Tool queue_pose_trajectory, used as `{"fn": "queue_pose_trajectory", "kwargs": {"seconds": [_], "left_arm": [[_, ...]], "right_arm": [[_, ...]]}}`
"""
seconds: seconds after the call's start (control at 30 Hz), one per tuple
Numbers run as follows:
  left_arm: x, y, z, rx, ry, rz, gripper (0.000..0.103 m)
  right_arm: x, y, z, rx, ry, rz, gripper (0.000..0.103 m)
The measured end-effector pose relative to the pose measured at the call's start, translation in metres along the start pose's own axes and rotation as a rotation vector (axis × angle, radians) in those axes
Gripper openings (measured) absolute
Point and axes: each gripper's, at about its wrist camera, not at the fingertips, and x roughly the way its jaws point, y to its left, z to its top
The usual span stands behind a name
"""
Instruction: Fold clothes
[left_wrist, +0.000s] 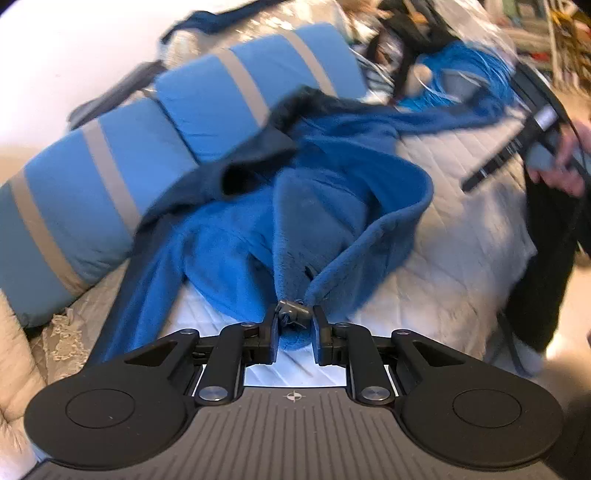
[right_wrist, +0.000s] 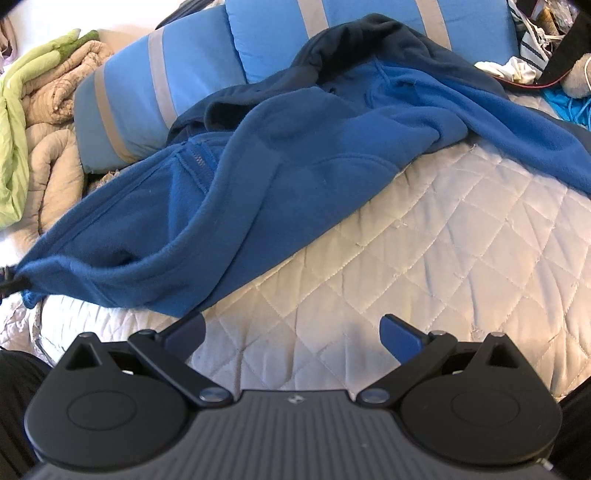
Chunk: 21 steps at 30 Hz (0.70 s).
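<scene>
Bedroom: quilted bed (right_wrist: 424, 236), striped pillows (right_wrist: 177, 74).

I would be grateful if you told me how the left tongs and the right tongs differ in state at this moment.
The left tongs are nearly closed, pinching the hem of the blue fleece jacket by its small grey toggle; the right tongs stand wide open and hold nothing. The left tongs sit at the jacket's edge; the right tongs sit over the bare white quilted bedcover, beside the jacket. Both point forward and down at the bed.
</scene>
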Motion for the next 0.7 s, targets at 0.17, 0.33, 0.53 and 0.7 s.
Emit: {"fn": "queue_pose_trajectory", "kwargs": {"seconds": [0.17,0.33,0.53,0.7], "left_arm": [[0.002,-0.005,-0.006,0.004,0.054,0.03,0.033],[0.001,-0.009,0.002,-0.018,0.064,0.069,0.059],[0.02,-0.024,0.018,0.066,0.145,0.103,0.059],[0.046,-0.027,0.032,0.117,0.237,0.075,0.059]], "right_arm": [[0.001,-0.001,0.001,0.001,0.008,-0.011,0.103],[0.003,-0.003,0.001,0.015,0.021,-0.024,0.103],[0.002,-0.001,0.0,0.006,0.02,-0.021,0.103],[0.002,-0.001,0.0,0.013,0.022,-0.025,0.103]]}}
